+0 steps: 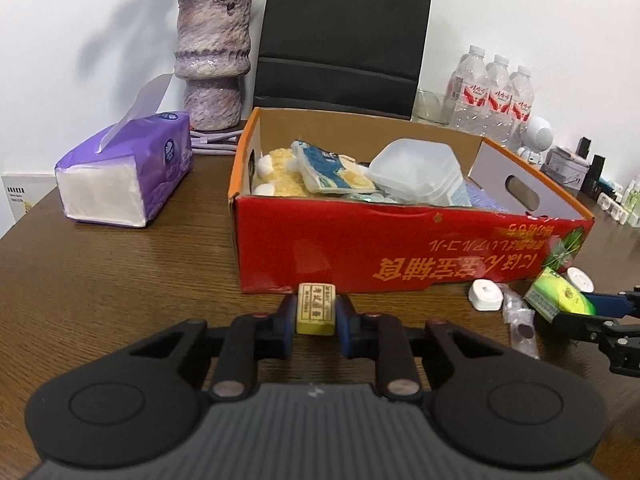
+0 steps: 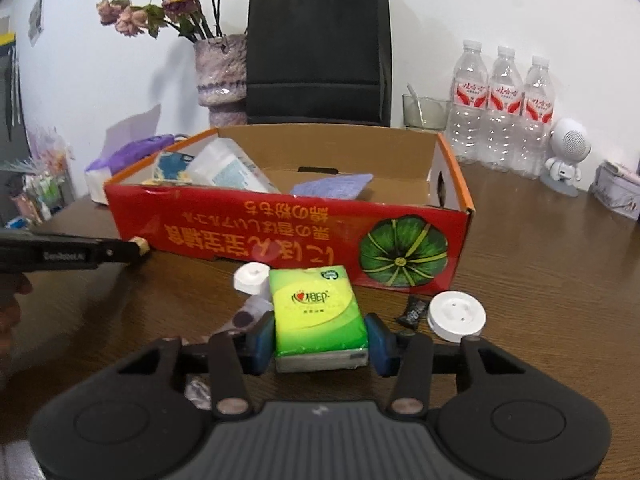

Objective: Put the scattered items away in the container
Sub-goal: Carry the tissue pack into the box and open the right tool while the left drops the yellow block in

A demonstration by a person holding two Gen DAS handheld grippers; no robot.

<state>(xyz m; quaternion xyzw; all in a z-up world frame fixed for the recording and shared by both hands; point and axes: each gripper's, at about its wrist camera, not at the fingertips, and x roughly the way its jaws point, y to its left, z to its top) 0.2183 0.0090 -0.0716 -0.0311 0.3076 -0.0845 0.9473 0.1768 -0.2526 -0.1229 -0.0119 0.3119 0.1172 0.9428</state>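
Note:
A red cardboard box [image 1: 400, 248] [image 2: 224, 236] stands open on the wooden table and holds a clear plastic tub [image 1: 416, 172], a blue-and-yellow packet [image 1: 332, 172] and other items. My left gripper [image 1: 317, 314] is shut on a small tan block [image 1: 316, 308] just in front of the box; it shows at the left in the right wrist view [image 2: 140, 245]. My right gripper [image 2: 320, 338] is shut on a green tissue pack [image 2: 316, 312] [image 1: 558, 296] in front of the box.
On the table lie two white round pieces [image 2: 252, 276] [image 2: 456, 316], a dark candy wrapper [image 2: 414, 310] and a clear sachet [image 1: 520, 324]. A purple tissue pack [image 1: 124, 172], a vase [image 1: 214, 60], a black bag [image 1: 344, 32] and water bottles [image 2: 500, 108] stand behind.

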